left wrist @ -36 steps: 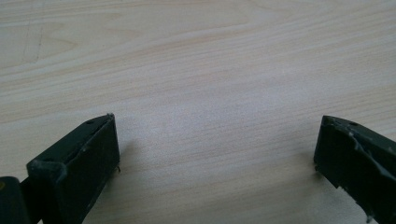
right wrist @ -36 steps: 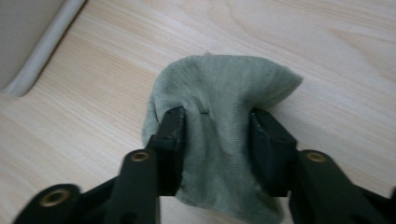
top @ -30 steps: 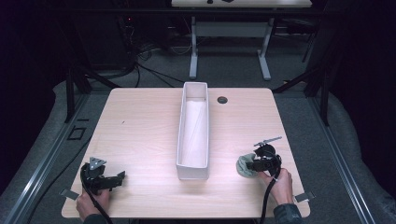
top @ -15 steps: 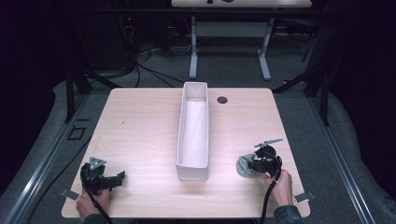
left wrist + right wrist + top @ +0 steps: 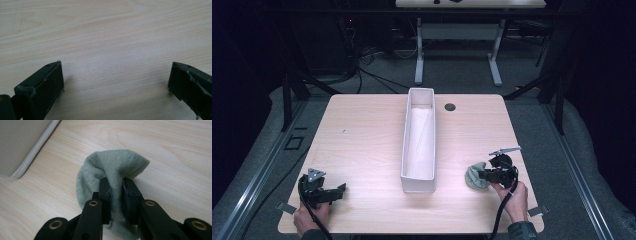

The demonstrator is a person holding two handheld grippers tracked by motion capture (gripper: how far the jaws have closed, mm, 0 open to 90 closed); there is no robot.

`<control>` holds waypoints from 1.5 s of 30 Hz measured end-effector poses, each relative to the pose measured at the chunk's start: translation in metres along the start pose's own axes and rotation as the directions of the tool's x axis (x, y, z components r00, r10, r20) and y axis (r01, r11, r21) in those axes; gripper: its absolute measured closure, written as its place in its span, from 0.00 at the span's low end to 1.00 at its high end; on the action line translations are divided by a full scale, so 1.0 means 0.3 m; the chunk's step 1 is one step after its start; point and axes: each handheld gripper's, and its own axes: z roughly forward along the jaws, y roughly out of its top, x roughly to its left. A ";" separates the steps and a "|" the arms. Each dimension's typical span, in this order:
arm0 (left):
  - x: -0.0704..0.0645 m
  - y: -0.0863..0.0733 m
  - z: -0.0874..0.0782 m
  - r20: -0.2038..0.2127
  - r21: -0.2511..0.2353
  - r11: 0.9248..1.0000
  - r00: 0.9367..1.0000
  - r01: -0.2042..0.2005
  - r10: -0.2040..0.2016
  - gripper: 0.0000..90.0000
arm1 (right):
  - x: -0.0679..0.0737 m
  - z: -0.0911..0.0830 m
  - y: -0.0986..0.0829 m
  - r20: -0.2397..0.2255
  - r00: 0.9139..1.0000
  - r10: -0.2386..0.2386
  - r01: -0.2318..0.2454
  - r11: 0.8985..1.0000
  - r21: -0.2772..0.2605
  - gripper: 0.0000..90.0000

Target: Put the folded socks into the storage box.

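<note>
A grey-green sock (image 5: 110, 172) lies bunched on the wooden table (image 5: 362, 140) at the front right, right of the white bin (image 5: 419, 142). My right gripper (image 5: 116, 182) is shut on the sock, pinching a fold of its fabric between the two black jaws. From above, the sock (image 5: 474, 176) lies just left of that gripper (image 5: 486, 176), which a hand holds near the table's front edge. My left gripper (image 5: 339, 190) rests at the front left corner, held by the other hand. Its jaws stand wide apart over bare wood, with nothing between the fingers (image 5: 45, 82).
The long narrow white bin runs front to back down the table's middle; its corner (image 5: 22, 147) is close by at the upper left of the right gripper view. A dark cable grommet (image 5: 450, 107) sits near the far edge. Beyond the table stand desk legs and cables.
My right gripper has moved a little toward the table's front edge with the sock in it. The left gripper has stayed put.
</note>
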 end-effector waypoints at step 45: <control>0.000 0.000 0.000 0.000 0.000 1.000 1.000 0.000 0.000 0.00 | 0.078 -0.204 0.117 -0.020 0.994 -0.106 0.104 0.991 -0.080 0.87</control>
